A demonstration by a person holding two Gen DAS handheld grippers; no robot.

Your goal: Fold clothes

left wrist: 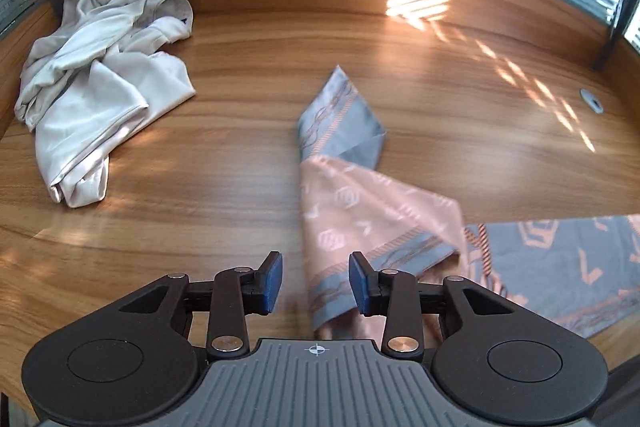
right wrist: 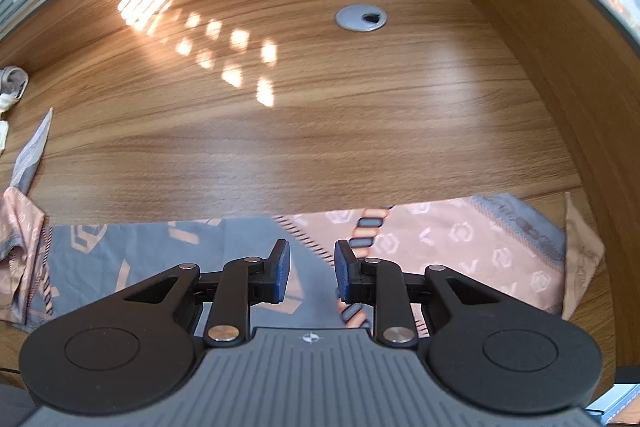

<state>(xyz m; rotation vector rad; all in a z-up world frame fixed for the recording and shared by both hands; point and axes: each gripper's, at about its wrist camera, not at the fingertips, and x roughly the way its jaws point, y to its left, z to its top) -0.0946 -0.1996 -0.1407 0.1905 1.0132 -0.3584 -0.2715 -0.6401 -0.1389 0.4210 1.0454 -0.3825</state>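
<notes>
Left wrist view: the left gripper (left wrist: pixel 316 283) hangs with its jaws parted, grasping nothing, just above the near left end of a pink-and-grey patterned cloth (left wrist: pixel 360 211); that end is twisted, a grey corner pointing to the far side, a pink flap turned over beside it, and the grey remainder running off to the right along the near edge of the wooden table (left wrist: pixel 240 75); a crumpled white garment (left wrist: pixel 96 87) lies well apart at far left, in a loose heap. Right wrist view: the right gripper (right wrist: pixel 311 271) is likewise released and empty, poised over the middle of the same cloth (right wrist: pixel 460 239), which here lies as a flat band, grey to the left, pink to the right, one pink corner turned up at the far right; a grey cable grommet (right wrist: pixel 361 17) sits in the far tabletop. Judgement: the patterned cloth is the piece in hand, partly spread and partly doubled, which fits either an unfinished fold or a laying-out; any next grasp would call for a pinch on an edge or corner, the twisted left end being the likeliest to need squaring.
</notes>
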